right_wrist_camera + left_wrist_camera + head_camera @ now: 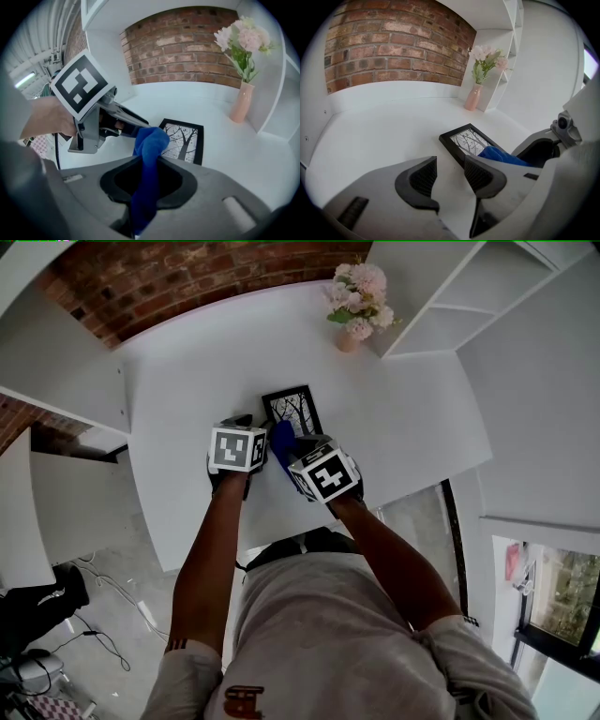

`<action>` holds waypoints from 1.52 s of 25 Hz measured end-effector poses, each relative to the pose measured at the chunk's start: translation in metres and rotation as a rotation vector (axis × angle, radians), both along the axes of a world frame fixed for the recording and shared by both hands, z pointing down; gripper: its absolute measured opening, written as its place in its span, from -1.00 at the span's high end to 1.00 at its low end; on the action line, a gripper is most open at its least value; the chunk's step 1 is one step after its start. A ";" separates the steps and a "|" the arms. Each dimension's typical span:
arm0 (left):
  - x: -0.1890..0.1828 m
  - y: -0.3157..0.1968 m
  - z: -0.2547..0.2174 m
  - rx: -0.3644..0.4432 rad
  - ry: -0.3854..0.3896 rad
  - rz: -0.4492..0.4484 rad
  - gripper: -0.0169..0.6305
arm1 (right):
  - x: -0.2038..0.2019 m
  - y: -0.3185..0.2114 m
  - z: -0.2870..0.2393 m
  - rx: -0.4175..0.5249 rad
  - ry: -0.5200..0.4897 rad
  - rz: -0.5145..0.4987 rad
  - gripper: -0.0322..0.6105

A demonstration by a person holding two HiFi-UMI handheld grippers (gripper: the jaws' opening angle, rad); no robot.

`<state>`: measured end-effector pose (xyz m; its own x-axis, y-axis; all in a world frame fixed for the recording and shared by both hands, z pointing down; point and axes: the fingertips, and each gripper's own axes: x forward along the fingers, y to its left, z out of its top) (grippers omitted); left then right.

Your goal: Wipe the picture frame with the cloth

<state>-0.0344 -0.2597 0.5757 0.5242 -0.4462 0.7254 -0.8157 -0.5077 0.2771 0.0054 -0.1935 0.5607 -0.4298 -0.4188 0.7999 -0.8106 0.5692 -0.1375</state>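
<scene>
Frame (292,410) lies flat on the white table (187,399), glass up, showing a bare-tree print.

Right hand-held gripper (147,165) is clenched on the blue cloth (151,139). The cloth runs up out of the jaws and bunches at the tip. In the head view the bunch sits over the frame's near end. Can't tell whether it actually touches the glass.

Left hand-held gripper (449,168) is released: jaws apart, only bare table in the gap. It sits just beside the frame's near-left corner, and its right jaw overlaps that corner in its own view.

The two grippers are close together on the near side of the frame.

Pink vase (348,339) with flowers stands well beyond the frame, far right, against the shelf (450,296). Brick wall (169,282) is behind the table's far edge.
</scene>
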 end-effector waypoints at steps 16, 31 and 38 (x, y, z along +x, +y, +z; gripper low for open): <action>-0.002 -0.001 0.000 0.003 -0.008 -0.012 0.40 | 0.071 -0.013 -0.002 0.028 0.028 0.114 0.66; -0.004 0.001 -0.016 0.051 0.000 -0.032 0.40 | 0.102 -0.022 -0.044 0.127 -0.052 0.162 0.66; 0.001 0.004 -0.086 0.200 0.207 -0.088 0.41 | 0.086 -0.039 -0.108 0.283 -0.189 0.137 0.66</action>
<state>-0.0332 -0.2556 0.4894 0.6047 -0.6198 0.5003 -0.7956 -0.4992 0.3432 0.0910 -0.2322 0.4532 -0.4839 -0.6757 0.5561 -0.8571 0.4944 -0.1450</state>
